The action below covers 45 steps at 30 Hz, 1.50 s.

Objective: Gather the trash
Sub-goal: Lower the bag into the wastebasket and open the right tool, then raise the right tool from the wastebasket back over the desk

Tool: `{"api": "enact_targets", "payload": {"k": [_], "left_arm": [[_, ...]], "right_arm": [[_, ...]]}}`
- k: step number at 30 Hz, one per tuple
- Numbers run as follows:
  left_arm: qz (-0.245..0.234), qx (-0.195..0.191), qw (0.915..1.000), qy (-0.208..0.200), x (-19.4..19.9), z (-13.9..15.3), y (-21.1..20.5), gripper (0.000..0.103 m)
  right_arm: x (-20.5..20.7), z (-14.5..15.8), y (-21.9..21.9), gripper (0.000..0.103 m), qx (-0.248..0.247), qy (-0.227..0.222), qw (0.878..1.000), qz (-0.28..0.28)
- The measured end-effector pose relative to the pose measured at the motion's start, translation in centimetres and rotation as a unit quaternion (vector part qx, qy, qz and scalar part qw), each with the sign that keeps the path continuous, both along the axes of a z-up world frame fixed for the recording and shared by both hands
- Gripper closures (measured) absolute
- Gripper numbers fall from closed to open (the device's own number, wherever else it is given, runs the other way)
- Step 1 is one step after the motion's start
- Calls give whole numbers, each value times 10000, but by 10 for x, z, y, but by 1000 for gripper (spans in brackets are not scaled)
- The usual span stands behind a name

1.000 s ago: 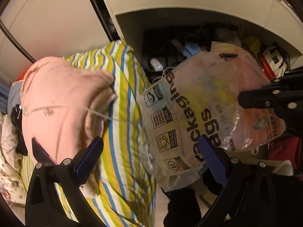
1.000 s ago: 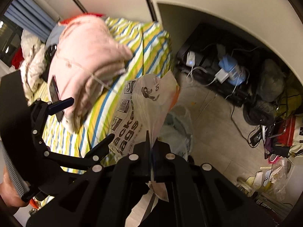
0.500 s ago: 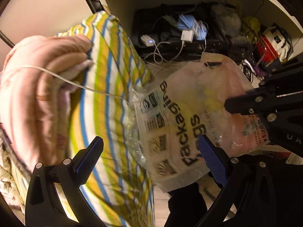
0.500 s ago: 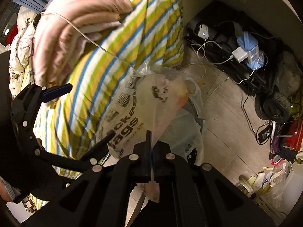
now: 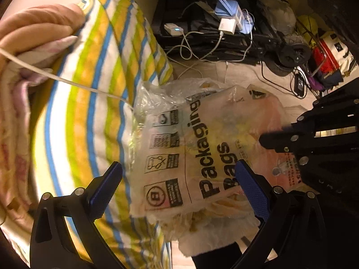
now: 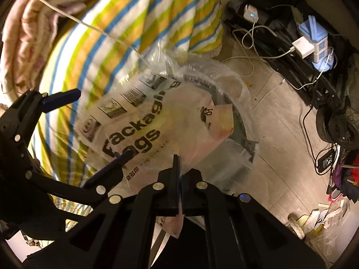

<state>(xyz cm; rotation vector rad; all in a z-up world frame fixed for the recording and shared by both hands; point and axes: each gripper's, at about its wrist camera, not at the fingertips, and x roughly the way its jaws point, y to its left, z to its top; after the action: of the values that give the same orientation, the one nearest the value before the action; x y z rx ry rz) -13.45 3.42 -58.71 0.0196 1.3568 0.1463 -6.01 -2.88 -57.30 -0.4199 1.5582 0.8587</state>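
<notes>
A clear plastic bag printed "Packaging Bags" (image 5: 202,148) hangs over a round bin lined with clear plastic (image 6: 237,103) on the floor beside the bed. My right gripper (image 6: 176,159) is shut on the bag's edge (image 6: 157,132) and holds it above the bin. In the left wrist view the right gripper (image 5: 278,143) comes in from the right. My left gripper (image 5: 177,183) is open, its blue pads either side of the bag's lower part, not closed on it. It also shows in the right wrist view (image 6: 94,125).
A striped yellow, blue and white blanket (image 5: 89,103) and pink bedding (image 5: 33,29) lie left of the bin, with a white cable (image 5: 67,80) across them. Chargers and cables (image 6: 303,47) lie on the floor beyond, and more litter (image 6: 318,219) at the right.
Both grippers have tilted down and moved the bag from beside the bed to over the lined bin. The right gripper stays shut on the bag; the left stays open.
</notes>
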Motion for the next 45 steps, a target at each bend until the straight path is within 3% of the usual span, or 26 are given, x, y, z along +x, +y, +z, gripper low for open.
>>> {"api": "enact_targets", "payload": {"k": [8,14,19,25,29,33,40,42,45], "left_arm": [[-123,-140,9998,83,11,-36,-5,6],[-254,-163,9994,193,16,-52,-6,6],[-313,-119,9992,230,14,-38,-5,6],[-211,-83,9996,173,-1,4,0,6],[-54,-59,9999,108,-13,34,5,6],[86,-41,10000,26,-21,63,9,6],[8,19,9998,-183,-21,110,5,6],[-62,12,9996,-288,-17,126,0,6],[-186,48,9988,-447,-11,149,-4,6]], "right_arm": [[5,-37,2,99,-80,95,9998,186],[7,-48,5,99,-134,145,9995,264],[7,-37,6,100,-173,139,9994,283],[8,-11,1,95,-224,133,9994,208],[6,11,-4,81,-198,61,9997,138],[2,30,-6,37,-143,8,9999,22],[-4,74,-15,31,-107,-329,9991,-244],[-1,94,-21,22,-27,-523,9977,-424],[5,124,-30,21,101,-734,9951,-654]]}}
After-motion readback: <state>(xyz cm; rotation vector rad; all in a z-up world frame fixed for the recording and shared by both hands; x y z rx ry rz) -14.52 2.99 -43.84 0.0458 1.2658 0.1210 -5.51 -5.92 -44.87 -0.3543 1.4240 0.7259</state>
